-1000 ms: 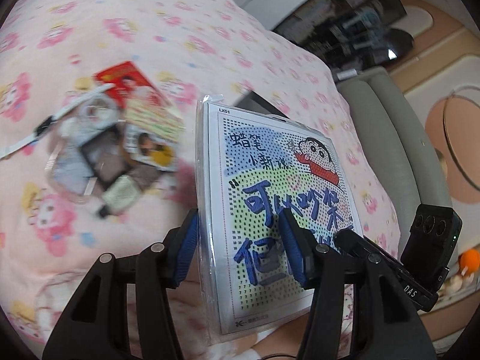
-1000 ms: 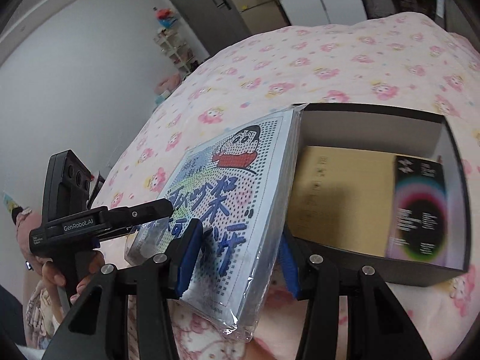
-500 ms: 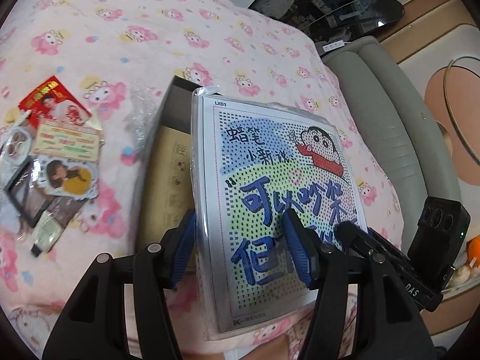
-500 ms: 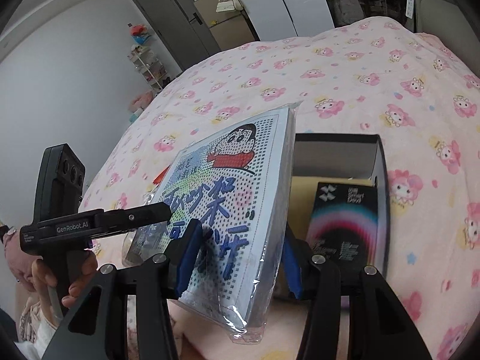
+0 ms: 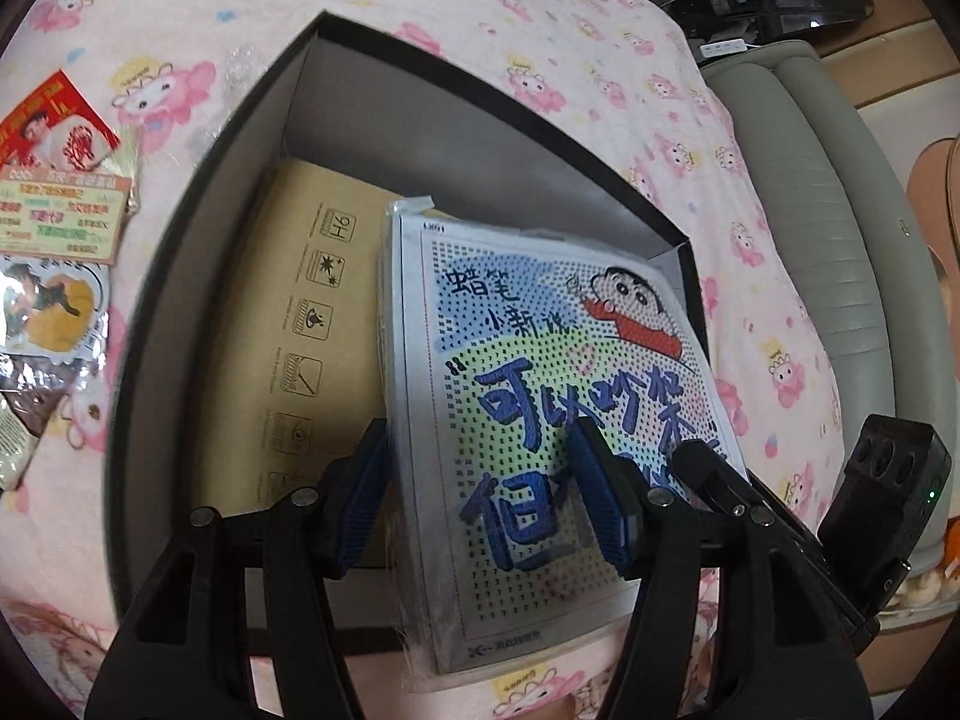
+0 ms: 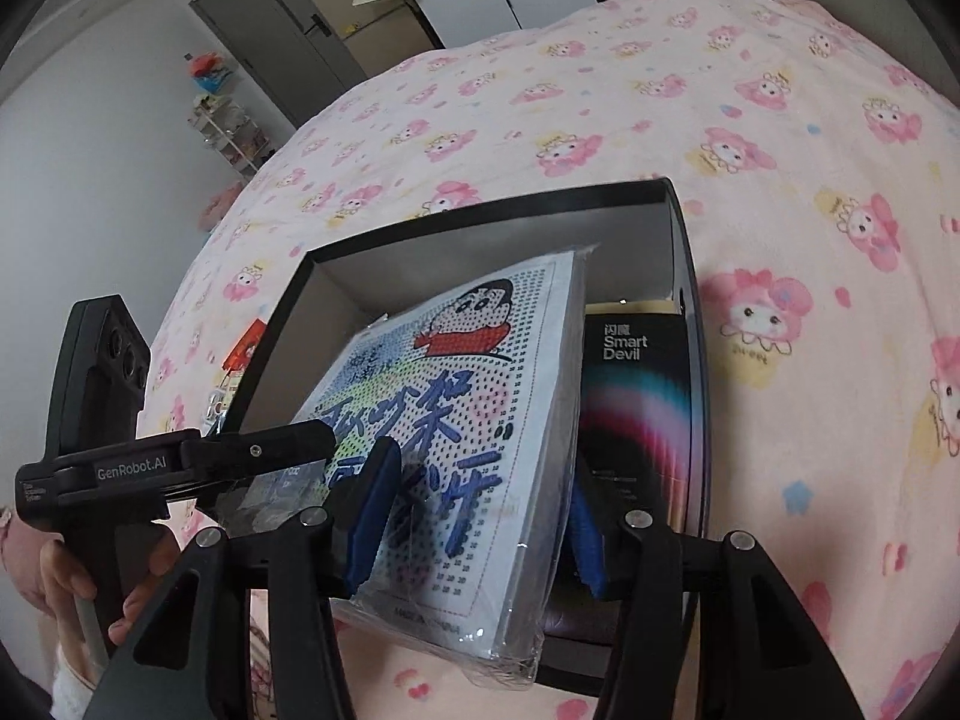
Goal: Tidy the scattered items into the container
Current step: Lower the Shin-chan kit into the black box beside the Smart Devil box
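A flat plastic-wrapped cartoon bead kit hangs tilted over an open black box on the pink bedspread. My left gripper has one pad on the kit's printed face and the other behind its left edge; its jaws are opening with the kit still between them. My right gripper clamps the same kit face and back. Each view shows the other gripper's finger across the kit's face. Inside the box lie a tan carton and a black "Smart Devil" package.
Scattered items stay on the bedspread left of the box: a red card, a printed label card and a picture packet. A grey sofa runs along the bed's right side. A person's hand holds the left gripper's handle.
Both grippers carried the kit away from the scattered items, over the black box and lower. The box now lies directly beneath the kit and looks much closer.
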`<state>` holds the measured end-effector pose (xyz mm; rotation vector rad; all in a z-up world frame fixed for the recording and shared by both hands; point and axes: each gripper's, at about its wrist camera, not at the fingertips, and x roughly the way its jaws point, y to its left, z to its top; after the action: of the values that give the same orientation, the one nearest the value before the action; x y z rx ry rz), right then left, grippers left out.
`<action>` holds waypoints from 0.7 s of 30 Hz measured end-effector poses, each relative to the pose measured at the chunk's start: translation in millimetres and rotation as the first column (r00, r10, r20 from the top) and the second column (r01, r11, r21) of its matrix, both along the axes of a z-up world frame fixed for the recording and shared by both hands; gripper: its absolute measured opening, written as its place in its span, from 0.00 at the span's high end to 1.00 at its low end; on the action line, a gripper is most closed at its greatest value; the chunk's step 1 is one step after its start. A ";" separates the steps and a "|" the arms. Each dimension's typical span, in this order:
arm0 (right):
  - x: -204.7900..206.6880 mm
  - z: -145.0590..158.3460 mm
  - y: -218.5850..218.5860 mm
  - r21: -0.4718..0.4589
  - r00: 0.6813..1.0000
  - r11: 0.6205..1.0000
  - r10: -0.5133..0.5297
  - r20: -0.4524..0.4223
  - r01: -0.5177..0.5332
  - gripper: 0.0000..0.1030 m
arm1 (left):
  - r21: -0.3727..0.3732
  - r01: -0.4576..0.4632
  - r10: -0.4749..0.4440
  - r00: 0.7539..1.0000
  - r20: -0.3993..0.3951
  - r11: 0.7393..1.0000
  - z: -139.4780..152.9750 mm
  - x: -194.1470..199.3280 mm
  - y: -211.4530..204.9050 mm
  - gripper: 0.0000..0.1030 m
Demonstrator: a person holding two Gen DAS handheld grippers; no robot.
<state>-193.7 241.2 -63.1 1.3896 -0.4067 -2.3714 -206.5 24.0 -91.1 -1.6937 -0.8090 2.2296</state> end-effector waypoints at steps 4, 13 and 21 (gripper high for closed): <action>-5.8 -8.8 2.1 -0.011 0.999 1.000 -0.009 0.031 0.010 0.53 | 0.003 -0.002 0.001 0.999 0.035 1.000 -6.6 -4.3 0.1 0.40; -4.8 -16.6 -9.4 0.095 1.000 0.996 -0.003 0.030 0.000 0.52 | -0.008 0.005 -0.004 0.995 0.100 1.000 -27.0 -11.2 1.4 0.39; -2.0 -26.5 -31.5 0.303 0.999 0.952 0.033 0.010 -0.035 0.50 | -0.187 0.102 -0.080 0.989 0.124 0.977 -28.9 -10.0 30.2 0.43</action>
<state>-195.8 209.7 -89.6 1.5169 -0.0159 -2.4800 -216.5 54.2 -120.0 -1.9215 -0.5410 2.2267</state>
